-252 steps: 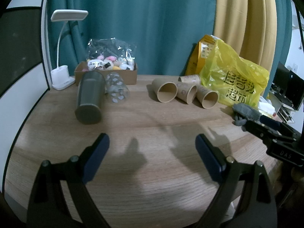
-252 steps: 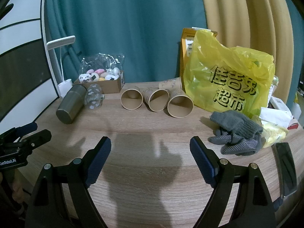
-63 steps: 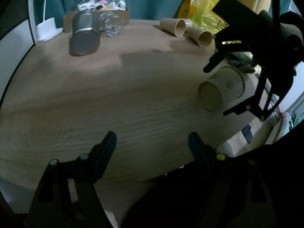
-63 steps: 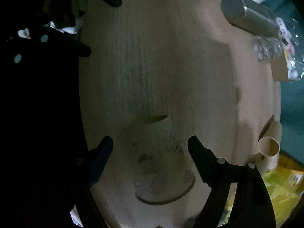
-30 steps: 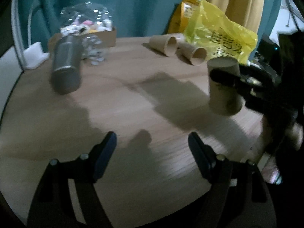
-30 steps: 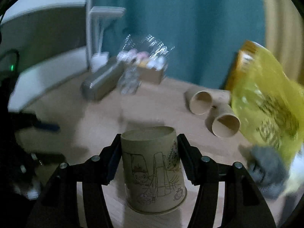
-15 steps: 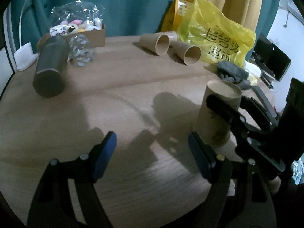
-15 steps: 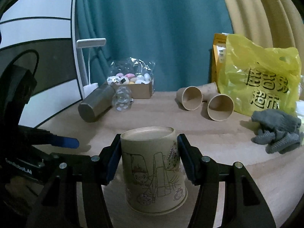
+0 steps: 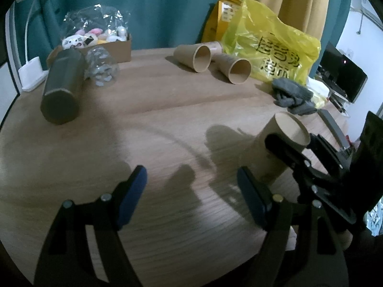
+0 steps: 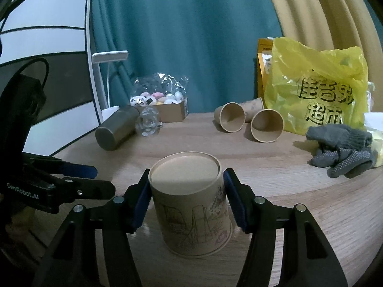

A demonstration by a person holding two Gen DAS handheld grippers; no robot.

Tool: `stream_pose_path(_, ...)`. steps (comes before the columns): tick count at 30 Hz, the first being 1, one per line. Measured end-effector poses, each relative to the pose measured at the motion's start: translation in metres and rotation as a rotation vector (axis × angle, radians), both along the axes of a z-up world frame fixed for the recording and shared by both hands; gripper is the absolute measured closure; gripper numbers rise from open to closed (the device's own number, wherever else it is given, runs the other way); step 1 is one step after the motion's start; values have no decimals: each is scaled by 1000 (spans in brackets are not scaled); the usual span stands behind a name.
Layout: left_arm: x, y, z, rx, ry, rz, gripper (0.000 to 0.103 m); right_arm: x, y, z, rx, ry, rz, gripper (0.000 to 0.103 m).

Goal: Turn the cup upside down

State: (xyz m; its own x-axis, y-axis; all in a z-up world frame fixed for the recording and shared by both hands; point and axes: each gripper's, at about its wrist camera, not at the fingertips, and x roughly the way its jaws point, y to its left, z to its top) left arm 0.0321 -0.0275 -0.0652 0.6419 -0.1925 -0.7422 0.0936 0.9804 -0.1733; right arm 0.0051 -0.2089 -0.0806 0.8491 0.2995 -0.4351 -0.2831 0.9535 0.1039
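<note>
A brown paper cup [image 10: 191, 210] with line drawings stands upside down on the wooden table [image 10: 299, 210], base up, rim on the wood. My right gripper [image 10: 186, 201] is shut on the cup, one blue pad on each side near its base. In the left wrist view the same cup [image 9: 270, 148] shows at the right with the right gripper's black fingers [image 9: 287, 150] around it. My left gripper [image 9: 191, 198] is open and empty, low over the table's front, left of the cup.
Two more paper cups [image 10: 249, 119] lie on their sides at the back. A grey metal tumbler [image 10: 115, 130] and a clear glass [image 10: 148, 122] lie at the back left by a cardboard box [image 10: 167, 110]. A yellow bag [image 10: 316, 83] and grey gloves [image 10: 342, 150] are at the right.
The right gripper has lowered the upside-down cup until its rim rests on the table. The left gripper has hardly moved.
</note>
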Motion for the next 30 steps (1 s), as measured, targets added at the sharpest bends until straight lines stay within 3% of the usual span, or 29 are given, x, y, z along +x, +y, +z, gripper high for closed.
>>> stream_pose_path(3, -1, 1, 2, -12, -5, 9, 24, 0, 1, 1, -5, 2, 1, 40)
stream_pose_path(7, -6, 1, 5, -12, -20, 17, 24, -2, 3, 6, -14, 14, 4, 19)
stream_pose_path(11, -15, 2, 8, -27, -38, 22, 24, 1, 4, 16, 12, 93, 37, 19)
stream_pose_path(14, -26, 0, 13, -26, -65, 34, 24, -3, 9, 29, -54, 118, 32, 19)
stream_pose_path(23, -67, -12, 44, 12, -193, 57, 24, -34, 6, 55, -110, 208, -31, 19)
stream_pose_path(30, -96, -14, 62, -14, -253, 113, 24, -62, 11, 70, -149, 184, -46, 19)
